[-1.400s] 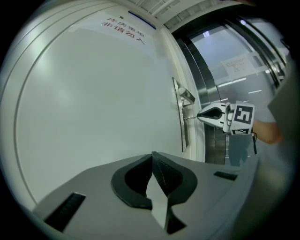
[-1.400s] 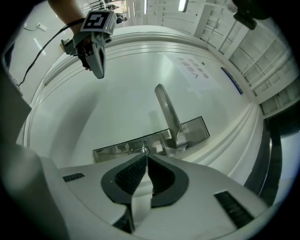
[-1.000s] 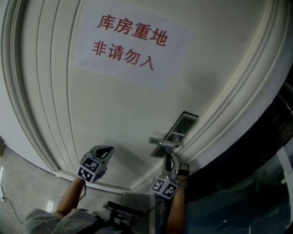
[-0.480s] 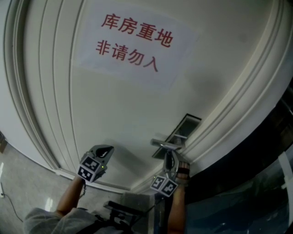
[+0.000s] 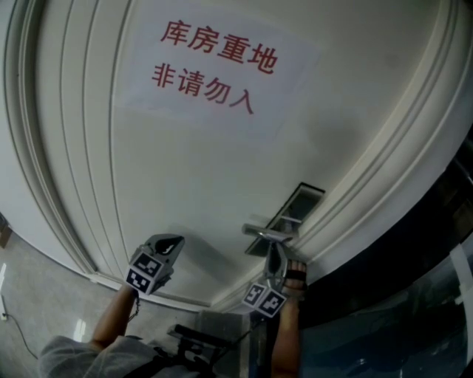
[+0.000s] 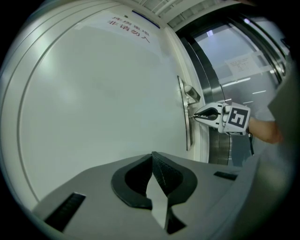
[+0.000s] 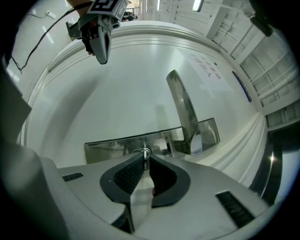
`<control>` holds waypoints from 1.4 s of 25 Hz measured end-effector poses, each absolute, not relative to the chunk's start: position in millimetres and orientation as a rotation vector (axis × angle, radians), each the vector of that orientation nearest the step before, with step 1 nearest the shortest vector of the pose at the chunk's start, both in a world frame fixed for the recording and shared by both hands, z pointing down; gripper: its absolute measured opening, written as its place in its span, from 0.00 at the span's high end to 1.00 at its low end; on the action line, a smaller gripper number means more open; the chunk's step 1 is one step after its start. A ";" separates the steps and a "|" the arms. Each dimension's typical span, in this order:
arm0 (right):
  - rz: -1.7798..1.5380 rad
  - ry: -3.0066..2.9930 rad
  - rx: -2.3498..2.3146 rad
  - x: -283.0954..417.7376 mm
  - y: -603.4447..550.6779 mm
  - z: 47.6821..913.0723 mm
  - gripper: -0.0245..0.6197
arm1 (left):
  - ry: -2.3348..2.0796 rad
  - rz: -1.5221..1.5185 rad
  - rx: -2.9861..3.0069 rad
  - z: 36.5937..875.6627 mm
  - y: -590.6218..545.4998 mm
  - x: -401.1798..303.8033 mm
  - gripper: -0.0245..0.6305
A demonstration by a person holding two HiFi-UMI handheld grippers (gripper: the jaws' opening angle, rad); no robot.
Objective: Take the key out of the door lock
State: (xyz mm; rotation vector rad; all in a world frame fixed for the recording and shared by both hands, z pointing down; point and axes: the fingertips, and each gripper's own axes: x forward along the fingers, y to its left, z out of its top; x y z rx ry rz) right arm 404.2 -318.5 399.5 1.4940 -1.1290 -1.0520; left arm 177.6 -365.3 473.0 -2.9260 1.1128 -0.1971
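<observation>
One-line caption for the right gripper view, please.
Right gripper shut on the key in the lock plate, near the door handle.

Head view dim, soft, low contrast; door (image 5: 192, 177) evenly lit, grey shadow beside left gripper (image 5: 174, 242). Gripper views brighter, strong fisheye, black vignetted corners. Ceiling lamps (image 7: 197, 5) glare at top edge; lock plate (image 7: 122, 143) mirrors light. Key (image 7: 146, 152) in right gripper (image 7: 146, 158) tiny, blurry.

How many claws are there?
2. The left claw is shut and empty, near the white door. The right claw pinches the key at the lock plate below the handle.
</observation>
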 end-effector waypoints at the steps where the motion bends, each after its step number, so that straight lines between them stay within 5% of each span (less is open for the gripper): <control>1: -1.054 -1.126 1.492 404.0 -318.5 399.6 0.89 | 1.114 -0.197 -2.926 473.2 -365.2 177.3 0.96; 35: -1.061 -0.985 1.320 403.1 -314.3 404.5 0.93 | 1.152 -0.170 -2.919 472.2 -349.4 162.0 0.96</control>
